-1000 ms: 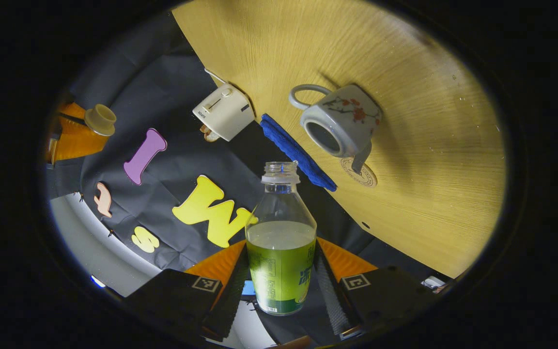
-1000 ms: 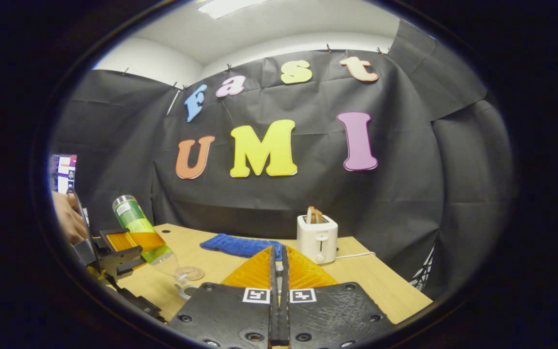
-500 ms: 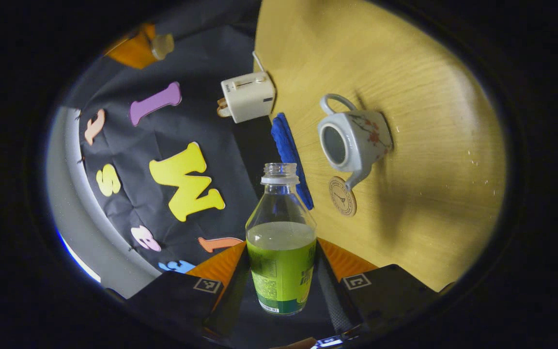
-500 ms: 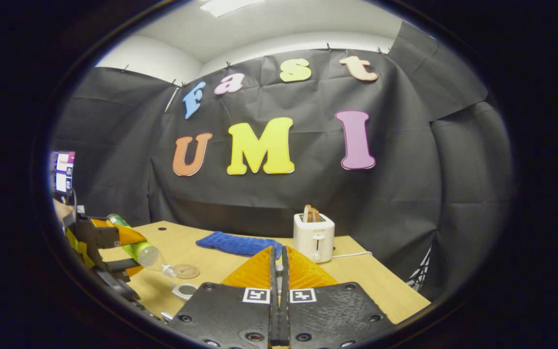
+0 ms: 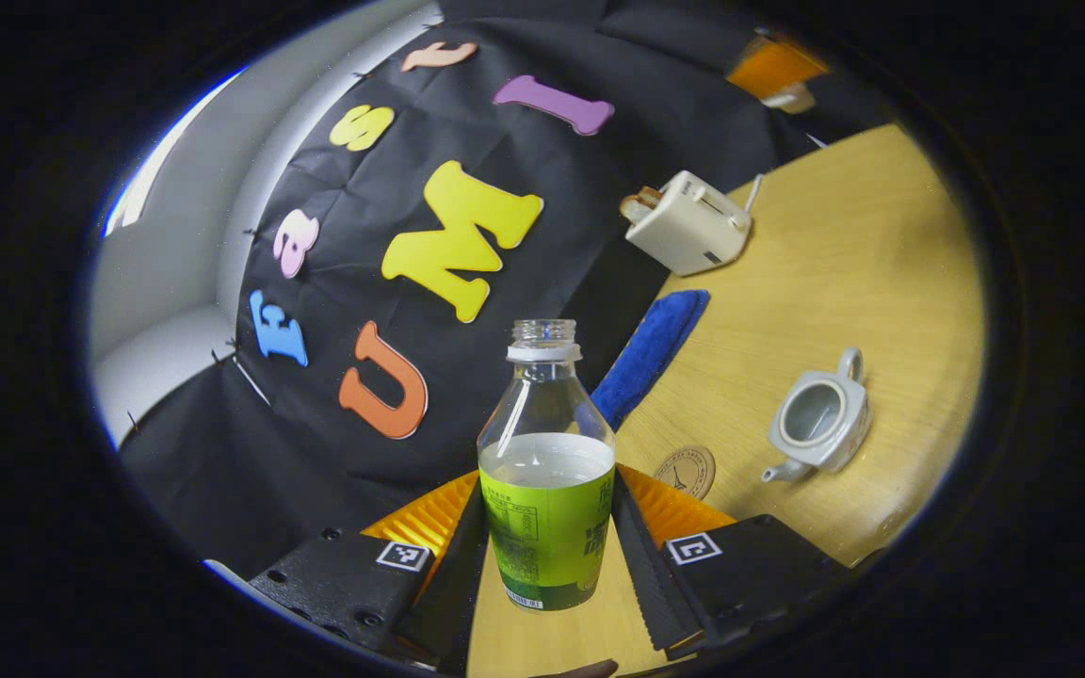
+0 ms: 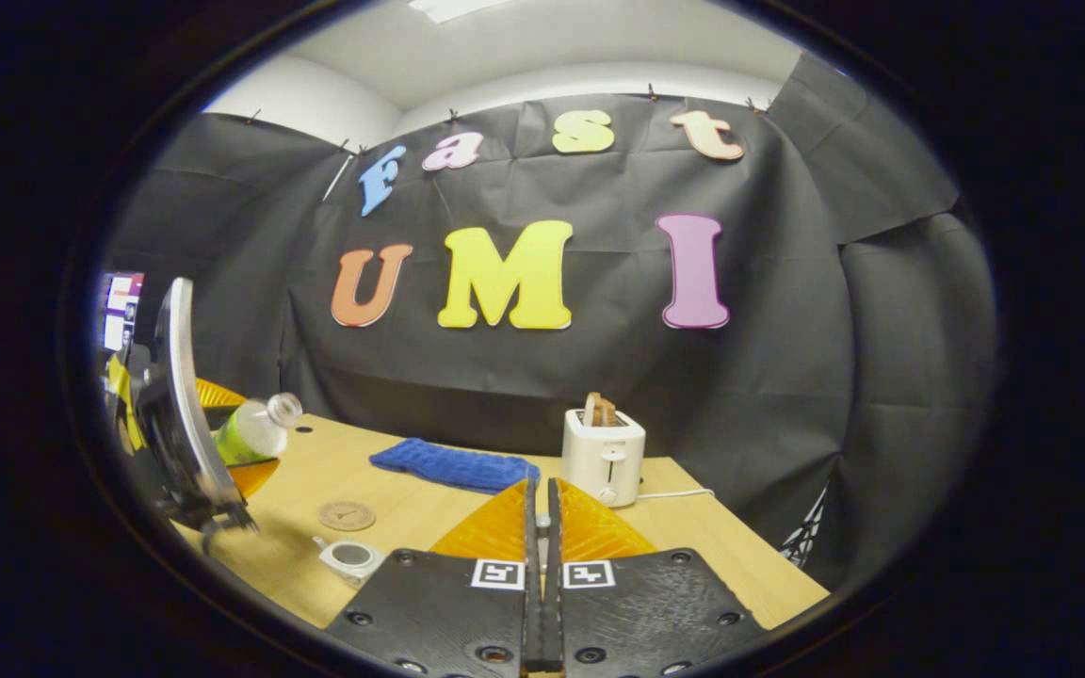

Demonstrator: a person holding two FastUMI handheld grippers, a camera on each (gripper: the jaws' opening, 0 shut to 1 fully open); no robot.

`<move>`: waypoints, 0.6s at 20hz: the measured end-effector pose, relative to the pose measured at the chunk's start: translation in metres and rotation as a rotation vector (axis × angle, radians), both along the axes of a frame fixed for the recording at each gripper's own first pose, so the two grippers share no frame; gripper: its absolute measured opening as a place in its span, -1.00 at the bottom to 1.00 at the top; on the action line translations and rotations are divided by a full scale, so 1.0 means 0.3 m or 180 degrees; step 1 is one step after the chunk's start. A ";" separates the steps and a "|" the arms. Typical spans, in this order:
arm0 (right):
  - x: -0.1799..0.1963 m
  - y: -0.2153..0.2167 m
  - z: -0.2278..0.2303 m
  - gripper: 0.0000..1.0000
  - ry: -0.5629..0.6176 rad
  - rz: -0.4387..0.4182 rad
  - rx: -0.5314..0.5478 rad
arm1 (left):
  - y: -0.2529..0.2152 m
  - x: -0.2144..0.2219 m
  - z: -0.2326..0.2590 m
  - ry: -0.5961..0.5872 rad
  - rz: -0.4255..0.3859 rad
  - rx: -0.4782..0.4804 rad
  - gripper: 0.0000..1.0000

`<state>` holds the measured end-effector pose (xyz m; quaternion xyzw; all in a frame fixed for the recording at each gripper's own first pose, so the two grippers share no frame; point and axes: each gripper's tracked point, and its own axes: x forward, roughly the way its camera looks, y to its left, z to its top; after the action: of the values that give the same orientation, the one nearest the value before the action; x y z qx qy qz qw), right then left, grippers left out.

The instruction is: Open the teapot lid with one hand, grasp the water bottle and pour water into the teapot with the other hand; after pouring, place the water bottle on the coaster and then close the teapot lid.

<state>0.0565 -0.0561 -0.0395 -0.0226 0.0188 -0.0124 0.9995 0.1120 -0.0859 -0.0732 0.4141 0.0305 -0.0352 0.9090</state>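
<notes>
My left gripper (image 5: 549, 494) is shut on a clear bottle (image 5: 547, 537) with a green label, uncapped and about half full. From the right gripper view the bottle (image 6: 265, 424) is tilted, mouth up and to the right, in the air over the table's left end, held by the left gripper (image 6: 236, 441). The grey teapot (image 5: 820, 424) stands open on the table, its spout toward the round coaster (image 5: 686, 471). The right gripper (image 5: 773, 71) holds the cream lid (image 5: 790, 98) high above the table. My right gripper (image 6: 540, 499) has its jaws pressed together, above the teapot (image 6: 351, 557) and the coaster (image 6: 347, 515).
A white toaster (image 6: 602, 457) with toast stands at the back of the wooden table (image 6: 712, 556). A blue cloth (image 6: 453, 466) lies to its left, behind the coaster. A hand-held frame edge rises at far left in the right gripper view.
The bottle has swung from tipped down over the teapot back to mouth-up and moved left, away from the teapot. The right gripper with the lid has hardly moved.
</notes>
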 end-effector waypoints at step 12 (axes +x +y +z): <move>0.018 0.034 -0.046 -0.99 0.0123 0.0039 -0.0025 | -0.060 0.217 0.104 -0.0199 -0.0344 -0.2559 0.53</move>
<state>0.0620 -0.0459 -0.0535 -0.0268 0.0378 -0.0059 0.9989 0.1770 -0.1039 -0.0421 0.0276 -0.0352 -0.0794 0.9958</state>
